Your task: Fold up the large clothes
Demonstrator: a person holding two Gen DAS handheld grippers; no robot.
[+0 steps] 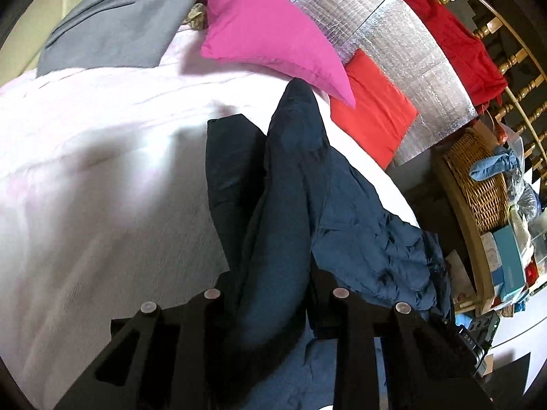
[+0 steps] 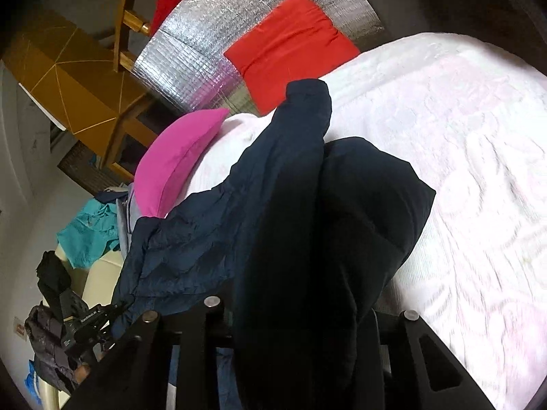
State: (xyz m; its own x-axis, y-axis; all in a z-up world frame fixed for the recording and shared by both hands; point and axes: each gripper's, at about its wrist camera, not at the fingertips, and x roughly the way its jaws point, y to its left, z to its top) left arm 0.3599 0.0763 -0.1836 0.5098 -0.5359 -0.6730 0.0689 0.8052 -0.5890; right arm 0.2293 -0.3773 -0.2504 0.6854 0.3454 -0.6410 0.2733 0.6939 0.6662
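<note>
A large dark navy garment (image 1: 290,171) lies bunched on the pale pink bedspread (image 1: 102,171), one long part reaching toward the pillows. In the left wrist view a thick fold of it runs up between the fingers of my left gripper (image 1: 273,290), which is shut on the cloth. The right wrist view shows the same garment (image 2: 273,188) draped over and between the fingers of my right gripper (image 2: 297,311), also shut on it. Both grips hold the cloth raised off the bedspread (image 2: 461,171). The fabric hides the fingertips.
A magenta pillow (image 1: 266,30) and a red pillow (image 1: 372,109) lean on a silver foil mat (image 1: 403,51) at the bed's head. A grey garment (image 1: 119,24) lies at the far left. A wicker basket (image 1: 478,177) and clutter stand beside the bed. Teal cloth (image 2: 89,235) lies off the bed.
</note>
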